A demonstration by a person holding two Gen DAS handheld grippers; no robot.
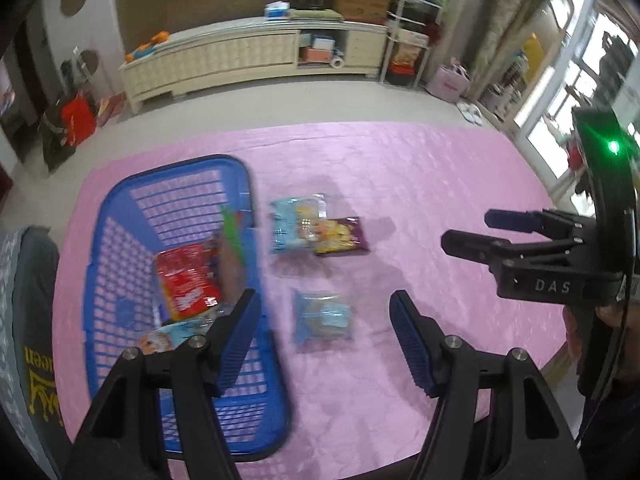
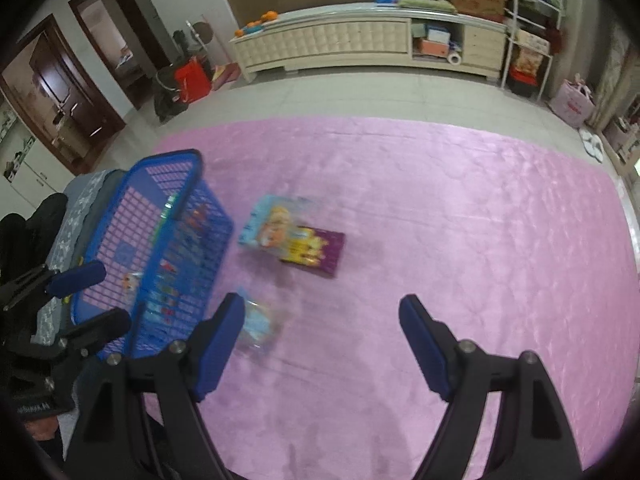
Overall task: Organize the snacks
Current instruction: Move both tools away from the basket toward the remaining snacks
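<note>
Both tools empty, jaws apart. Clear blue snack pack (image 1: 323,317) lies on the pink cloth (image 1: 420,184) just ahead between the left gripper (image 1: 324,336) fingers, beside the blue basket (image 1: 120,200); long axis roughly along the fingers. Left is nearer, angled down; right gripper (image 1: 466,230) hovers off to the right, well apart

Basket (image 2: 160,240) contents blurred, labels unreadable.

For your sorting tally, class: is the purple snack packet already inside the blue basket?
No. The purple packet lies on the pink cloth, outside the blue basket, partly under a light blue packet.
</note>
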